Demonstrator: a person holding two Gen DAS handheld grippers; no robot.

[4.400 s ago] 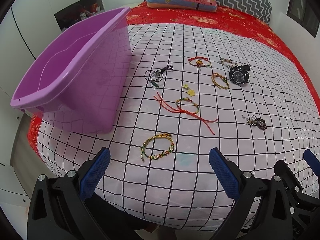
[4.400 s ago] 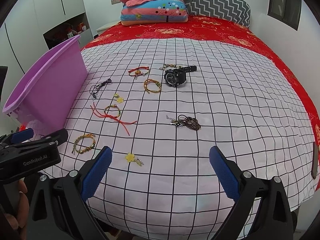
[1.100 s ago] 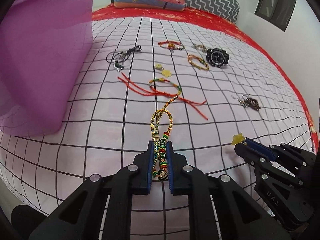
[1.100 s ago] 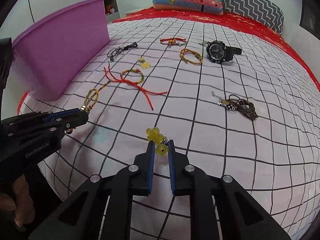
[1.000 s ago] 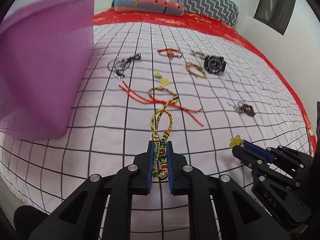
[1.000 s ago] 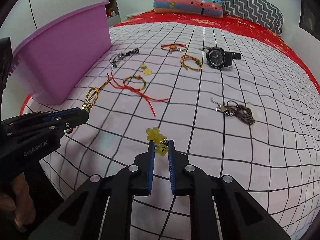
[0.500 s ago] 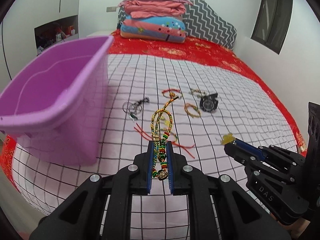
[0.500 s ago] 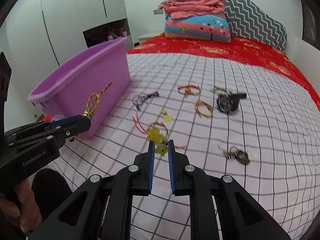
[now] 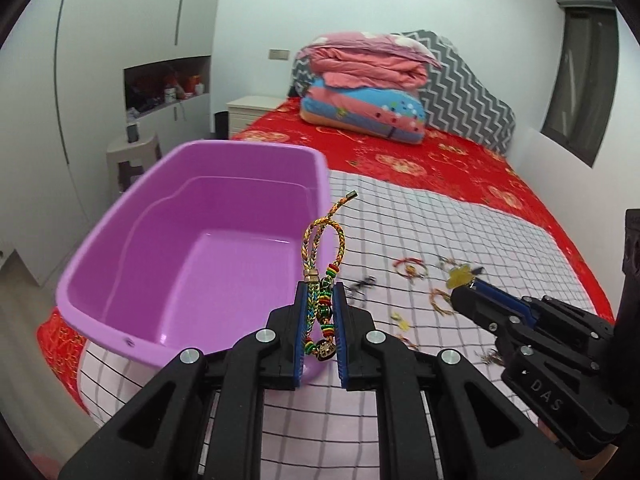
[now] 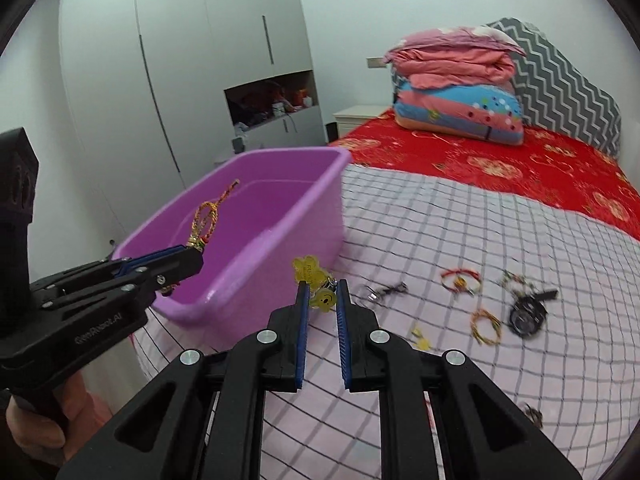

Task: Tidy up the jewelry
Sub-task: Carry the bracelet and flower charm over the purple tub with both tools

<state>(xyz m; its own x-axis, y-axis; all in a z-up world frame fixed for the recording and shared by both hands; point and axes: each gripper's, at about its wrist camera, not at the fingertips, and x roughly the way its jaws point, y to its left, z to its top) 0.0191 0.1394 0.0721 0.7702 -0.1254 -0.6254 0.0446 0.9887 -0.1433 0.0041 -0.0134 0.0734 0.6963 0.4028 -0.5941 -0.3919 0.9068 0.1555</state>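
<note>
My left gripper (image 9: 320, 300) is shut on a braided multicolour bracelet (image 9: 322, 248) and holds it in the air near the right rim of the purple tub (image 9: 120, 220); the tub looks empty. In the right wrist view the left gripper (image 10: 192, 254) is over the tub (image 10: 304, 204) with the bracelet (image 10: 206, 216) sticking up. My right gripper (image 10: 322, 300) is shut on a yellow charm (image 10: 310, 272), held in the air just right of the tub's near corner. It also shows in the left wrist view (image 9: 466, 288).
Several pieces lie on the checked sheet (image 10: 500, 240): a red bracelet (image 10: 460, 278), a black watch (image 10: 526, 316), an orange braided bracelet (image 10: 486, 326), a dark cord piece (image 10: 380, 291), small yellow charms (image 10: 420, 338). Folded bedding (image 9: 360, 88) is stacked at the bed's head.
Both grippers have lifted their pieces well off the bed and moved left and up toward the tub. The tub's inside now shows from above.
</note>
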